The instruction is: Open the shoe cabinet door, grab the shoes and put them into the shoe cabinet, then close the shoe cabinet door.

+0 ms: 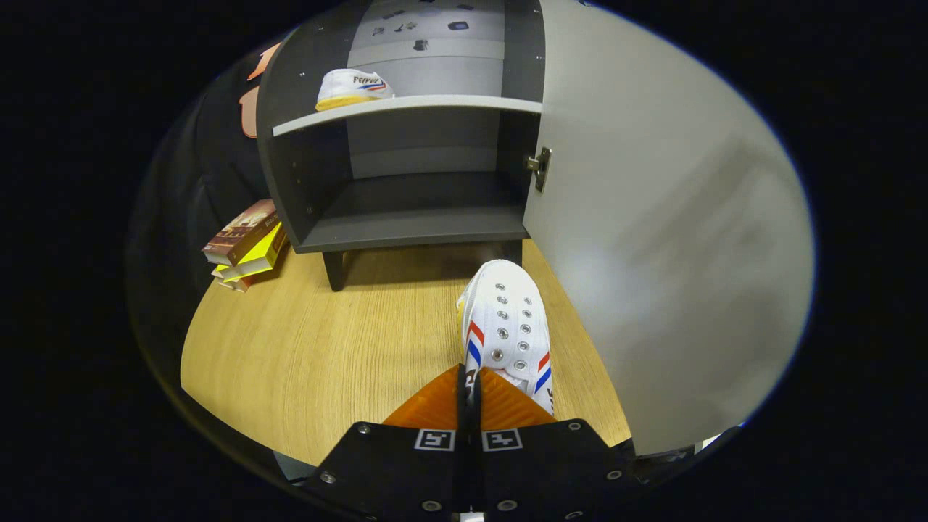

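Observation:
A dark grey shoe cabinet (406,217) stands open on the wooden table, its pale door (652,239) swung out to the right. One white shoe (351,87) with red and blue stripes lies on the upper shelf (435,105). A second matching white shoe (507,326) sits just ahead of the fingers, toe pointing toward the cabinet. My gripper (470,384) is shut on the edge of this shoe's opening at its heel end. The lower shelf (413,206) holds nothing.
A stack of books (246,243) lies left of the cabinet, against the black cloth wall. The wooden table (304,348) spreads out between the fingers and the cabinet's legs. The open door stands close along the right side of the held shoe.

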